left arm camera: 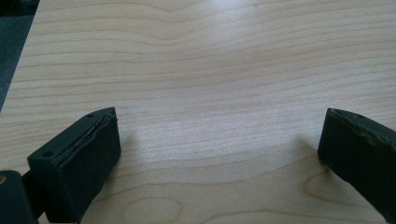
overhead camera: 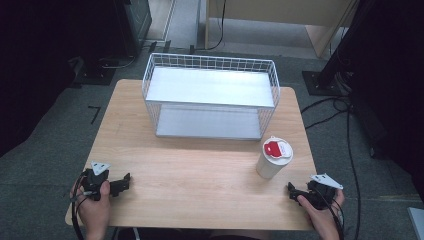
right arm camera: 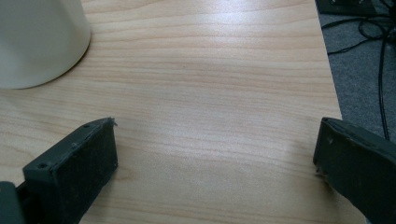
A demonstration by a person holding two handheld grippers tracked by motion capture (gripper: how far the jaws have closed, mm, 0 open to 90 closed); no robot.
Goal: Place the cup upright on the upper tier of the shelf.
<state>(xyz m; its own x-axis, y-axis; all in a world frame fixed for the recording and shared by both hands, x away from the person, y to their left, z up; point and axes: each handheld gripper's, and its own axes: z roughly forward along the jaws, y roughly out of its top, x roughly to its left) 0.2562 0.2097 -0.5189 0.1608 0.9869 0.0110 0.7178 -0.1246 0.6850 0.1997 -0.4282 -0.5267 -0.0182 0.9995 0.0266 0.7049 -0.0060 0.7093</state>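
while both hands rest at the near edge of the light wooden table [overhead camera: 200,170], the left gripper [overhead camera: 121,184] lies at the near left corner with its two black jaws spread wide, and between them is just bare wood grain. the right gripper [overhead camera: 292,191] sits at the near right corner, its jaws also wide apart and holding nothing. the tall white paper cup with a white lid and a red round label [overhead camera: 273,158] stands upright on the table, near the right gripper but not touching it; in the right gripper view its pale wall [right arm camera: 39,39] is at the upper left. behind the cup, the white wire basket shelf with two flat grey boards [overhead camera: 210,97] stands at the far middle of the table.
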